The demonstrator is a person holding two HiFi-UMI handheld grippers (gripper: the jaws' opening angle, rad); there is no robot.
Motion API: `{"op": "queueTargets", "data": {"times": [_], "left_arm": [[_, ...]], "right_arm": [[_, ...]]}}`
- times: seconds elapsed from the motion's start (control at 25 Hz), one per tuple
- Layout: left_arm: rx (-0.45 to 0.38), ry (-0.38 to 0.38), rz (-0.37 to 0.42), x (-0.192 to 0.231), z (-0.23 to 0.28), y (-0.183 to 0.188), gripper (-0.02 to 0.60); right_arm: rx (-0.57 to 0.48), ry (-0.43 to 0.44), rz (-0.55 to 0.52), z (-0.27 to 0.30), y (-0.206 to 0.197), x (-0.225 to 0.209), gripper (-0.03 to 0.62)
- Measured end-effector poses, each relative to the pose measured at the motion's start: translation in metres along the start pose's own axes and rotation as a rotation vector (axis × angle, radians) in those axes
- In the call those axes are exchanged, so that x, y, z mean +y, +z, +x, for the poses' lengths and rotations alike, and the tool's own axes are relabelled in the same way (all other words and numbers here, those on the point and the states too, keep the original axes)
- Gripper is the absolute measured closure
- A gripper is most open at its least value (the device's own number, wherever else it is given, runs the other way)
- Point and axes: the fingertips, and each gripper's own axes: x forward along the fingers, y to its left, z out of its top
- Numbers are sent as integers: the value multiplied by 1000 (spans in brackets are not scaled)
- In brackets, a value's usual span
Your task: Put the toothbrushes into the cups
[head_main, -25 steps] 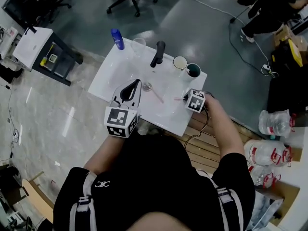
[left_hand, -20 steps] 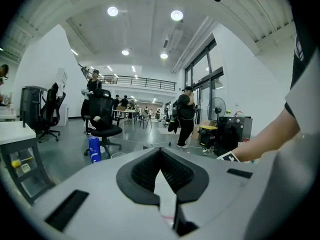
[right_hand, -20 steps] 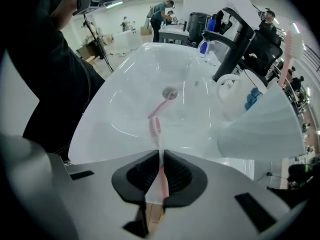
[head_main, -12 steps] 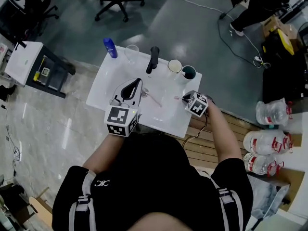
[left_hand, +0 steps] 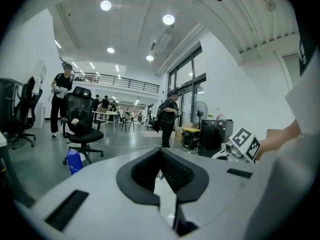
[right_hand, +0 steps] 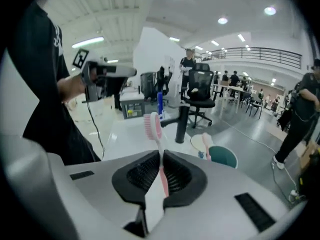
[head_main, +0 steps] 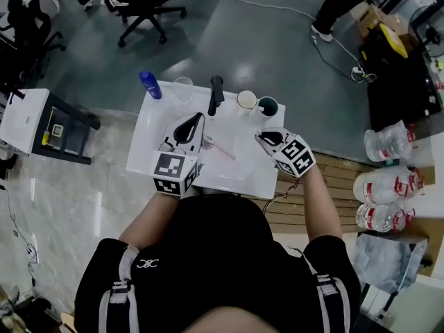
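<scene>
1. Transport step: right gripper [right_hand: 161, 156], lower centre, clamped on pink toothbrush [right_hand: 152, 126], bristle head up, over white table [head_main: 156, 130].
2. Left gripper [left_hand: 160, 153]: jaws together, nothing between; second toothbrush [head_main: 225, 152] lying mid-table.
3. Next, judged: carry to teal cup [right_hand: 223, 157], right of centre; upend handle-down over rim, then release.

Toothbrush [right_hand: 151, 125] handle end, hidden inside right claw [right_hand: 160, 156]

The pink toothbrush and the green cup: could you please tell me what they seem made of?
Pink toothbrush: probably moulded plastic, smooth, slightly glossy, uniform colour. Green cup: opaque, even colour; plastic or glazed ceramic, I cannot tell which.
</scene>
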Motion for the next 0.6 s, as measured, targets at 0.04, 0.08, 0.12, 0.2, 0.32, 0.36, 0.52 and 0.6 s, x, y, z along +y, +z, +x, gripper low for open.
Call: {"op": "queueTargets", "data": {"times": [0.04,0.08,0.12,0.2,0.32,0.36,0.52,0.6], "left_arm": [[0,-9,0,2,1,0,569],[-1,-17,0,4,1,0,569],[-3,-24,0,6,1,1,569],[-6,-41,4,10,1,3,569],[-7,-63,13,18,-1,3,569],[-8,-68,15,21,-2,4,569],[-18,-83,26,34,-7,8,569],[-23,-91,32,39,-8,10,569]], "right_arm": [[-52,-18,33,-2,12,1,553],[-103,-39,68,-5,23,0,553],[-154,-64,102,-7,34,-1,553],[-250,-125,160,-10,53,-4,553],[-376,-243,212,-14,78,-11,553],[-420,-290,227,-15,85,-14,553],[-597,-492,304,-27,109,-31,554],[-655,-585,340,-32,115,-39,554]]}}
